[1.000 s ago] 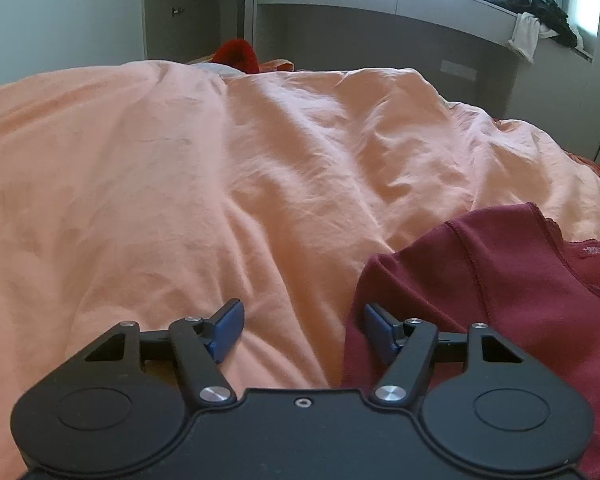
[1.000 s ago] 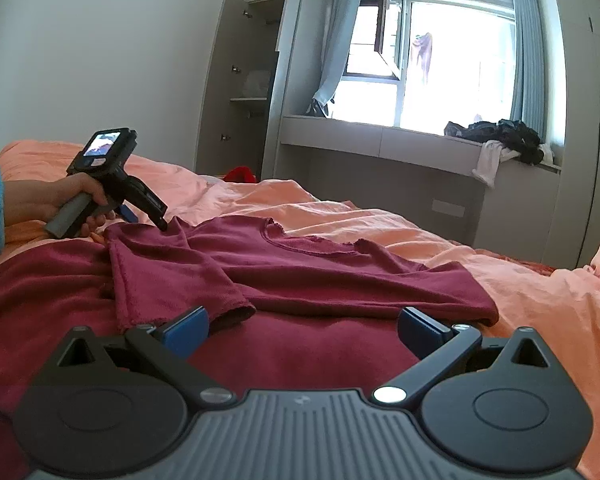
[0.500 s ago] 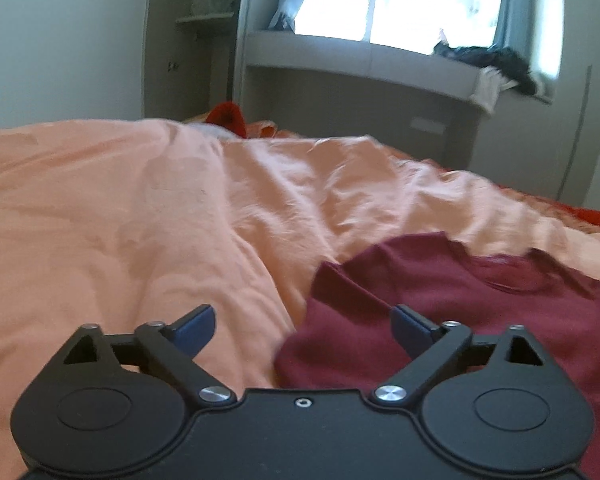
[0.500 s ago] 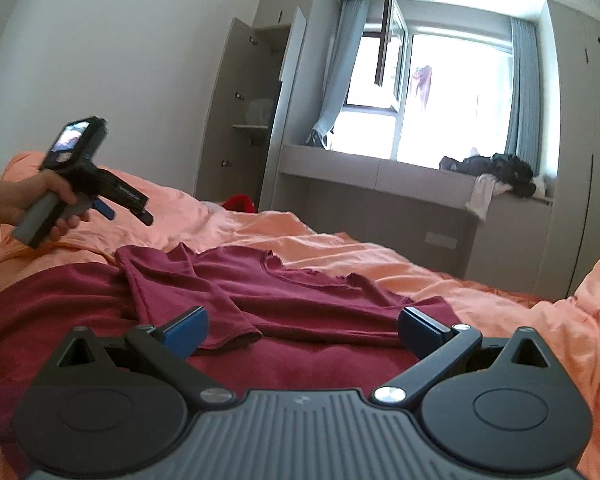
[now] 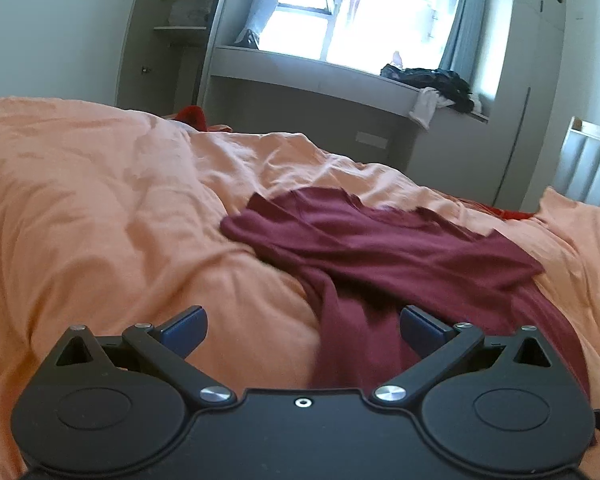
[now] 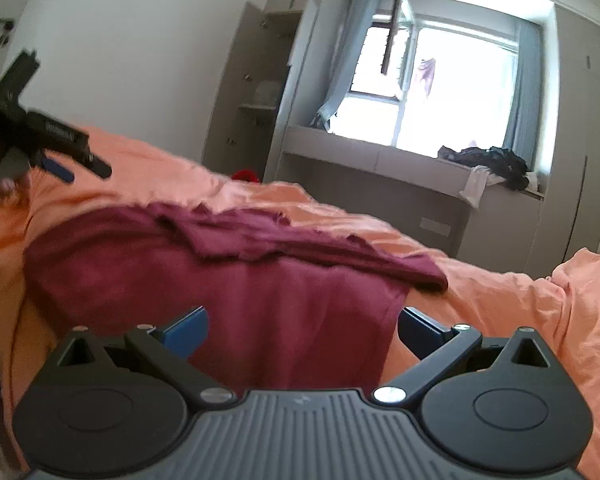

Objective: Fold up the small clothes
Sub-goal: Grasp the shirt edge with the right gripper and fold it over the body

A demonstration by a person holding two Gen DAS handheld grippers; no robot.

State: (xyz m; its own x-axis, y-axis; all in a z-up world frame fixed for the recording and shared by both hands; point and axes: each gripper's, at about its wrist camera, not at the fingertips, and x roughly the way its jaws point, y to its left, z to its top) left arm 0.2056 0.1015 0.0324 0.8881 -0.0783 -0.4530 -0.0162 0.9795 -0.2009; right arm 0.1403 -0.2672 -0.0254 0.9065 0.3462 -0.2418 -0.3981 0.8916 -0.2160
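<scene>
Both grippers have pulled back from the maroon top (image 5: 380,240), and the left gripper (image 5: 302,326) is opening its jaws with nothing pinched. That top lies on the orange duvet (image 5: 100,208), its length running from the near hem toward the window. The right gripper (image 6: 302,326) hangs spread and empty right over the hem. It looks the nearer; the left one hovers well off to the side.

The left gripper (image 5: 302,330) hung with its jaws opening wide, gripping nothing. The right gripper (image 6: 302,330) also gaped, empty, tilted slightly down.
</scene>
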